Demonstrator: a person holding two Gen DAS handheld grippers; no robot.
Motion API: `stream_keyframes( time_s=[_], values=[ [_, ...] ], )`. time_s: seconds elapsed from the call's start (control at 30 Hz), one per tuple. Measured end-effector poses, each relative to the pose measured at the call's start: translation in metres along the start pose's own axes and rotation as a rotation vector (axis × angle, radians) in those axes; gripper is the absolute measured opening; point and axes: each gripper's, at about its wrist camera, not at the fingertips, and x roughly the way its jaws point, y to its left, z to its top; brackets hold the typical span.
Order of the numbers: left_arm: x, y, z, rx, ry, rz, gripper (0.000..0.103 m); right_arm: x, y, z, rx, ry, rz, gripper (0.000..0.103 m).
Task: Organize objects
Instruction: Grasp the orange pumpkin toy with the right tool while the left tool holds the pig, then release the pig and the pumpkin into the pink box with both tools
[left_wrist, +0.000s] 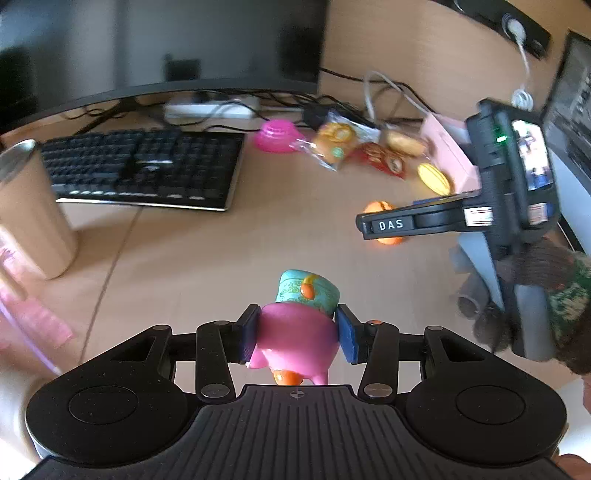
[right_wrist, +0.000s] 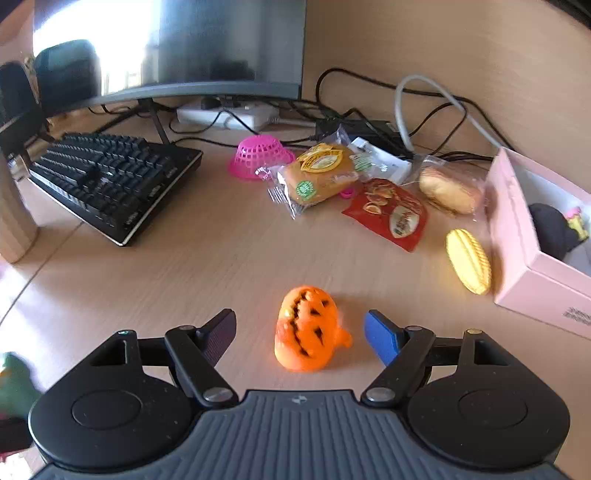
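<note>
Pink toy held in my left claw, orange pumpkin waiting between the fingers of my right.

My left claw (left_wrist: 297, 332) is clenched on the pink toy (left_wrist: 295, 336) across its round belly, above the tabletop (left_wrist: 207, 258); it looks light, hard and glossy, so it may slip. My right claw (right_wrist: 301, 336) is spread wide around the pumpkin (right_wrist: 306, 328), which lies on the tabletop, touching neither finger. It seems hollow, stiff plastic; I judge the ribbed sides the best hold. The pink box (right_wrist: 517, 236) stands near, to the right.
</note>
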Motion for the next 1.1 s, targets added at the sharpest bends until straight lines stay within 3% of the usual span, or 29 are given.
stream_keyframes(
  time_s=[0.2, 0.33, 0.6, 0.77, 1.1],
  values=[
    [-0.012, 0.011, -0.002, -0.041, -0.029, 0.0, 0.048, 0.015, 0.004, 0.001, -0.026, 0.046, -0.002, 0.074],
    [-0.009, 0.01, -0.001, -0.047, -0.025, -0.029, 0.048, 0.01, 0.0, -0.002, -0.015, 0.054, 0.025, 0.046],
    [0.023, -0.011, -0.001, -0.008, 0.044, -0.149, 0.048, -0.022, -0.021, -0.03, 0.01, 0.056, -0.049, 0.046],
    [0.044, -0.041, 0.005, 0.074, 0.081, -0.239, 0.048, -0.063, -0.045, -0.057, 0.035, 0.034, -0.196, 0.046],
    [0.087, -0.145, 0.029, 0.285, 0.15, -0.403, 0.048, -0.131, -0.126, -0.1, 0.28, 0.059, -0.359, 0.046]
  ],
)
